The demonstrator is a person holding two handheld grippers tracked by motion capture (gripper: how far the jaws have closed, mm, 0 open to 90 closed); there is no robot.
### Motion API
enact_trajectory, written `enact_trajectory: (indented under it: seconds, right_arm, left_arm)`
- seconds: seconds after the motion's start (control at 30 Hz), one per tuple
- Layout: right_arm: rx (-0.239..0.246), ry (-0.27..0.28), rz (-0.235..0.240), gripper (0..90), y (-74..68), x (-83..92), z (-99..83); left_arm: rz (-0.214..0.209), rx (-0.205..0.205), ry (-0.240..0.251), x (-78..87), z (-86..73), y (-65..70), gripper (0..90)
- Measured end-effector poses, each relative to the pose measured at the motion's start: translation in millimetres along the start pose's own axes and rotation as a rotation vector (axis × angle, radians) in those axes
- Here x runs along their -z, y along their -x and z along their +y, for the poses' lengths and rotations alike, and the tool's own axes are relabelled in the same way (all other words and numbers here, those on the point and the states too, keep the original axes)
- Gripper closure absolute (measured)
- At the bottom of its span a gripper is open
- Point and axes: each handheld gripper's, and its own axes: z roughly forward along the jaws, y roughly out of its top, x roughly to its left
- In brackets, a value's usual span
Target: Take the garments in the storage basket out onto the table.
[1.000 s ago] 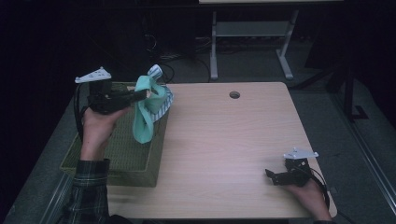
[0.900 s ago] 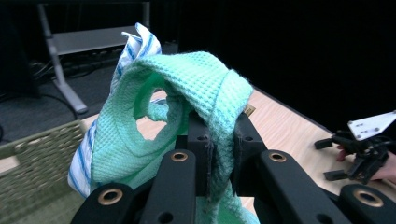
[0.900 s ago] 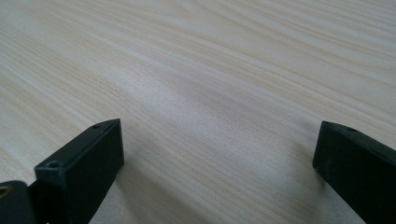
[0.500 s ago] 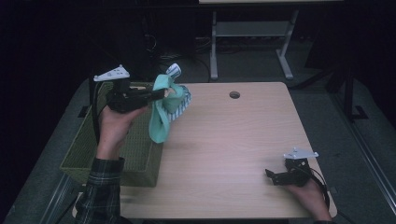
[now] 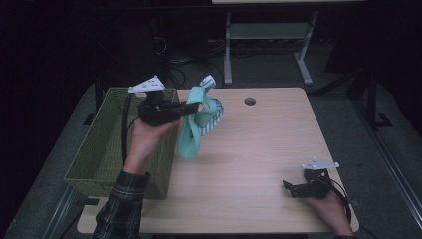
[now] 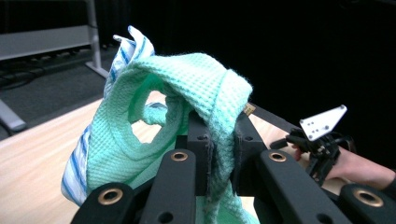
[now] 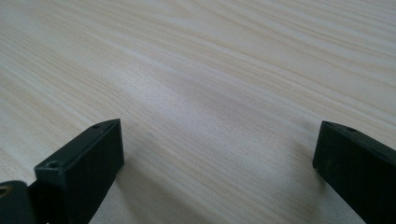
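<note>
A mint-green waffle-knit cloth [image 5: 195,133] bundled with a blue-and-white striped cloth [image 5: 214,119] hangs in the air over the table's left part. My left gripper [image 5: 191,108] is shut on the green cloth and held level, pointing right, just past the basket's edge. Seen from the left gripper view, the green cloth [image 6: 187,107] drapes over the closed jaws and the striped cloth [image 6: 77,175] hangs behind it. Down at the table's front right, my right gripper [image 5: 291,188] rests open; the right gripper view has its jaws [image 7: 219,158] wide apart over bare wood.
A green woven basket [image 5: 107,144] stands at the table's left side, overhanging the front edge. The light wooden table [image 5: 259,149] has a round cable hole [image 5: 250,101] near its back edge. A metal stand [image 5: 268,35] is on the floor behind.
My left hand has carried the cloths rightward, from above the basket out over the tabletop, sinking slightly. The right gripper has kept still.
</note>
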Motion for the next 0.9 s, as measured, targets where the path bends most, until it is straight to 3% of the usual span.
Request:
enact_trajectory:
  seconds: [0.47,0.7,0.9]
  right_arm:
    - [-0.002,0.0,0.001,1.3,-0.2,0.0,0.0]
    - [-0.001,0.0,0.001,1.3,-0.1,0.0,0.0]
    - [0.0,0.0,0.0,1.3,0.0,0.0,0.0]
  left_arm:
    - [-0.064,-0.023,-0.059,-46.8,-23.8,22.3,80.5]
    - [-0.08,-0.026,-0.084,-62.1,-34.7,27.1,80.5]
    - [-0.089,-0.042,-0.11,-84.8,-50.1,30.6,80.3]
